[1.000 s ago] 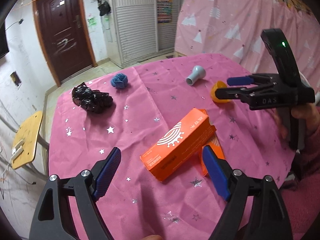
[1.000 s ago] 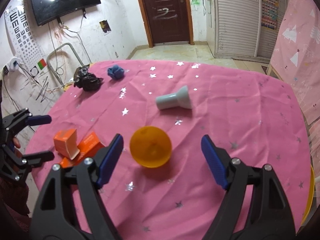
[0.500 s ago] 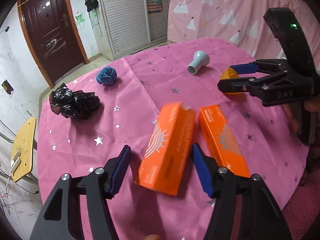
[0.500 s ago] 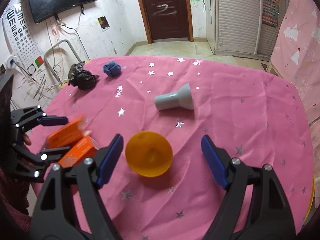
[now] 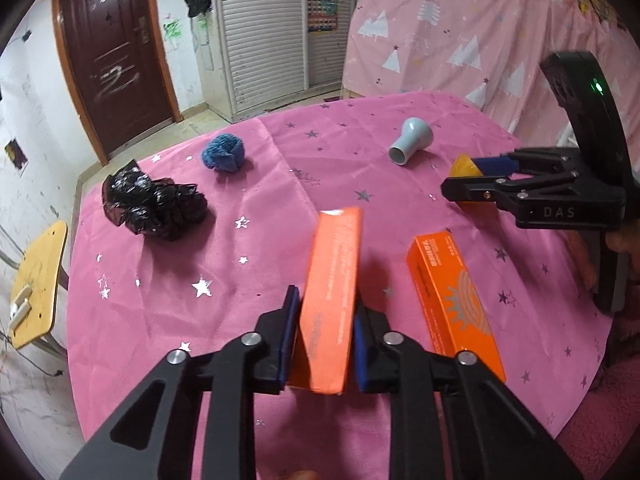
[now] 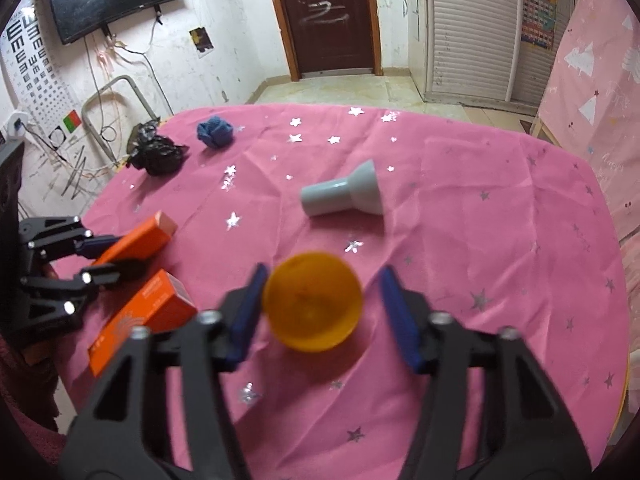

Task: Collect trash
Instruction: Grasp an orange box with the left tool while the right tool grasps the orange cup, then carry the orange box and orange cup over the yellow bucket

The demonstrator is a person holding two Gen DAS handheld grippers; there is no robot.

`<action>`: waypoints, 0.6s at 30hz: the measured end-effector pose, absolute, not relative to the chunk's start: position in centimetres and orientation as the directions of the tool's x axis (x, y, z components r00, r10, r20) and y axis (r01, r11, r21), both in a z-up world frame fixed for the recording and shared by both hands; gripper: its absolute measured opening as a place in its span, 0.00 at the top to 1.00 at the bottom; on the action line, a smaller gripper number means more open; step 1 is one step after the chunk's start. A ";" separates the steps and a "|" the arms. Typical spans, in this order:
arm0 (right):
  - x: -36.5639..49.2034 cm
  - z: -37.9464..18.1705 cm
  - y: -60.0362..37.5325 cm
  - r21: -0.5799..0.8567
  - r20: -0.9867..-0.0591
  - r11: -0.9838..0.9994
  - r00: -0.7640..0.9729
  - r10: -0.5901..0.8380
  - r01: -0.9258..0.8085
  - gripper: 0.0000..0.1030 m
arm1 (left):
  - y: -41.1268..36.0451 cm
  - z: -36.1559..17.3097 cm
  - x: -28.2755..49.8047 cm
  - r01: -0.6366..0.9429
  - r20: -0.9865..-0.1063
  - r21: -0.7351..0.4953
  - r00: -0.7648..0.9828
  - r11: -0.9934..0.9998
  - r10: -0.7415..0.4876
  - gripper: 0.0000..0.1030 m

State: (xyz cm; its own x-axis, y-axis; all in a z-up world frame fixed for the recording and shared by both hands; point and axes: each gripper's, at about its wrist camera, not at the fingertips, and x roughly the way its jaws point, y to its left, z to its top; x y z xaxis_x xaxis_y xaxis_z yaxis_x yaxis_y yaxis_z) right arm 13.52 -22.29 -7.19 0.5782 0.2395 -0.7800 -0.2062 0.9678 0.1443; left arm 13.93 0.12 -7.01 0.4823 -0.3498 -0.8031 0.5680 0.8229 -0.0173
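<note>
Dim indoor light, fisheye-warped edges

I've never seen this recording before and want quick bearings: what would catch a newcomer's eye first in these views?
First, the orange box clamped on edge in the left gripper near the front of the pink star-print tablecloth, its twin box lying flat just right of it. Next, the orange bowl between the pads of the right gripper, whose jaws have just been closing but show a gap on its right side.
</note>
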 end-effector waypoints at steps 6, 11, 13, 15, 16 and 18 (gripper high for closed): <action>13.0 -6.6 -22.8 0.157 -0.759 0.968 0.603 0.245 -0.195 0.61 | 0.6 -6.6 14.1 0.523 -0.795 -0.015 0.511 0.852 -0.327 0.88; 12.4 -5.4 -23.5 0.173 -0.731 0.966 0.632 0.258 -0.194 0.61 | 0.7 -5.4 13.8 0.495 -0.781 -0.005 0.540 0.869 -0.313 0.88; 12.0 -4.8 -24.1 0.183 -0.716 0.965 0.648 0.261 -0.187 0.61 | 0.6 -4.6 13.7 0.481 -0.773 -0.007 0.553 0.877 -0.309 0.88; 11.6 -4.2 -24.9 0.190 -0.699 0.965 0.666 0.261 -0.178 0.61 | 0.4 -4.1 13.3 0.475 -0.765 -0.002 0.566 0.880 -0.307 0.88; 11.3 -3.7 -25.5 0.196 -0.686 0.966 0.680 0.259 -0.170 0.61 | 0.1 -3.5 13.1 0.473 -0.757 -0.001 0.575 0.881 -0.309 0.88; 10.8 -3.0 -26.5 0.207 -0.667 0.965 0.700 0.258 -0.158 0.61 | -0.3 -2.7 12.8 0.473 -0.748 0.003 0.586 0.881 -0.312 0.88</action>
